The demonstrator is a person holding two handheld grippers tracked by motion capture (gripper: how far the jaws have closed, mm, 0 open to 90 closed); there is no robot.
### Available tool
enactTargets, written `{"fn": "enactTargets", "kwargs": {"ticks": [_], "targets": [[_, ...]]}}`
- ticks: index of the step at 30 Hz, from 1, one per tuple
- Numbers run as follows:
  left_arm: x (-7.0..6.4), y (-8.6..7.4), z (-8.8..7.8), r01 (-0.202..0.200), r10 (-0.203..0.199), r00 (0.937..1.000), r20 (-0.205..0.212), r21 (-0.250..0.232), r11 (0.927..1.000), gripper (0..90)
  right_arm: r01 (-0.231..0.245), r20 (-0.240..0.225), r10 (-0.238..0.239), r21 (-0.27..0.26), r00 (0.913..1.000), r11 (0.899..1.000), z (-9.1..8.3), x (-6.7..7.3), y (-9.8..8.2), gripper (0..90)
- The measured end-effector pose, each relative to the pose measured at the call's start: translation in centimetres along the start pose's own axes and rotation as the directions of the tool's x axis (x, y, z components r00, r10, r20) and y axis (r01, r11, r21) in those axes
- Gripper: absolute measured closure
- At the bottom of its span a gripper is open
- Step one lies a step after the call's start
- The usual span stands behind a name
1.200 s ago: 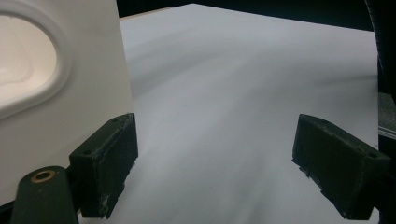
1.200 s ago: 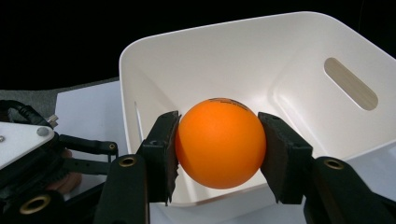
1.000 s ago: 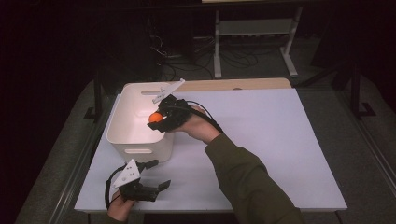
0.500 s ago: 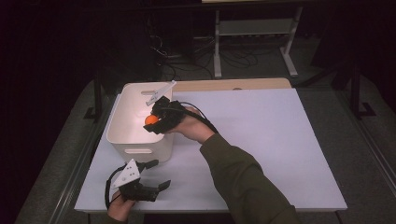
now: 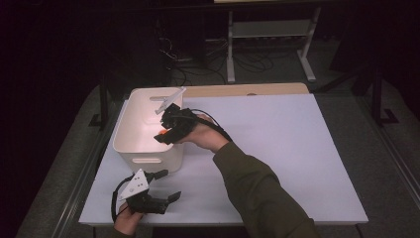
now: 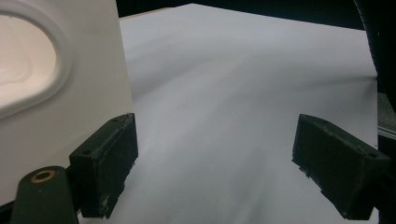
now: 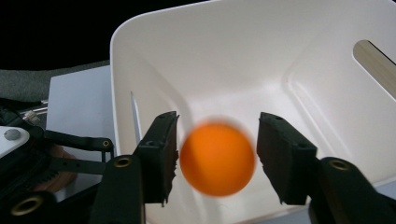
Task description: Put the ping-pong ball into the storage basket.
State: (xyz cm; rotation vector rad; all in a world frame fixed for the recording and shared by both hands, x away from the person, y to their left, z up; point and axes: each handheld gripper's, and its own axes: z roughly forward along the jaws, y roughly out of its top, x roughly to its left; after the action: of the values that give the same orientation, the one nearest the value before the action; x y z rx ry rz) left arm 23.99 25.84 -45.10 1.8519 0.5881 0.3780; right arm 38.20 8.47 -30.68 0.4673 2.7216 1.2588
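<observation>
Orange ball [image 7: 217, 158] sits between right gripper [image 7: 217, 154] jaws over white bin [image 7: 261, 60], blurred, gaps both sides; jaws just been opening, no pinch. Vs 1 s ago: hand further over bin. Left gripper [image 6: 215, 172] low beside bin on worktop [image 5: 277, 148], jaws spread.

No lettering, label, brand mark or number can be read anywhere here. The white plastic tub [image 5: 148, 130] is plain on its walls and rim, the smooth orange ball [image 7: 217, 158] carries no print, and the pale table top [image 5: 277, 148] is unmarked.
</observation>
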Motion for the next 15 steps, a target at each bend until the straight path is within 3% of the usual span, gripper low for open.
{"fn": "enactTargets", "kwargs": {"ticks": [15], "targets": [[0.0, 0.0, 0.0, 0.0, 0.0, 1.0, 0.001, 0.0, 1.0, 14.0, -0.011, 0.024, 0.012, -0.037, 0.9996, 0.999, -1.6, -0.5, -0.5, 36.1]]}}
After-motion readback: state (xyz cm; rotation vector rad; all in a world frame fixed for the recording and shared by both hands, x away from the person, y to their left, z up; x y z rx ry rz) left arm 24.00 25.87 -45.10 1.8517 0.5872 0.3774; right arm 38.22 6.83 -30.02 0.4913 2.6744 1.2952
